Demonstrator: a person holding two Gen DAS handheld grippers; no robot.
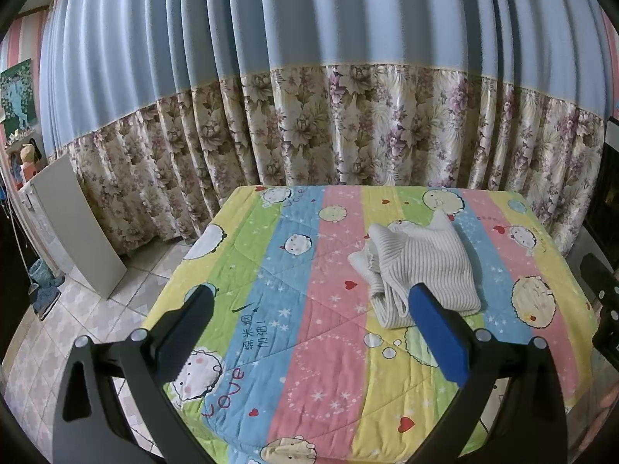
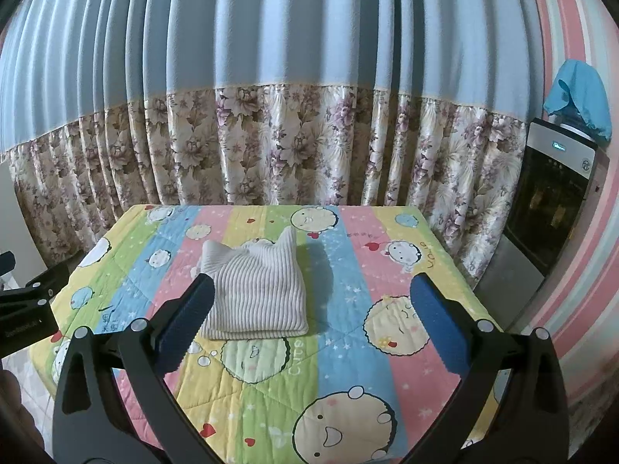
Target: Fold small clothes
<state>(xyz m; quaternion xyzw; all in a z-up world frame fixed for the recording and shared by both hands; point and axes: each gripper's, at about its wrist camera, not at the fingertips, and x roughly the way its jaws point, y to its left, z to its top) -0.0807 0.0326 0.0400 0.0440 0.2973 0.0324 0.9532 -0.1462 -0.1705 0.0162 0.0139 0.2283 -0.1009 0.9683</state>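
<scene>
A small cream ribbed knit garment [image 1: 421, 266] lies folded in a compact bundle on the striped cartoon quilt [image 1: 301, 309]. Its layered edges face the left wrist view. In the right wrist view the knit garment [image 2: 255, 290] looks like a neat rectangle with two pointed corners at the far side. My left gripper [image 1: 309, 309] hovers open above the quilt, near and left of the garment, nothing between its fingers. My right gripper [image 2: 309, 305] is open too, held back above the quilt [image 2: 348, 348], its left finger [image 2: 185, 321] overlapping the garment's near-left corner in the picture.
The quilt covers a small table with edges on all sides. Blue and floral curtains [image 1: 309, 116] hang behind. A pale board [image 1: 77, 224] leans at the left over the tiled floor [image 1: 58, 328]. A water dispenser [image 2: 549, 208] with a blue cover stands at the right.
</scene>
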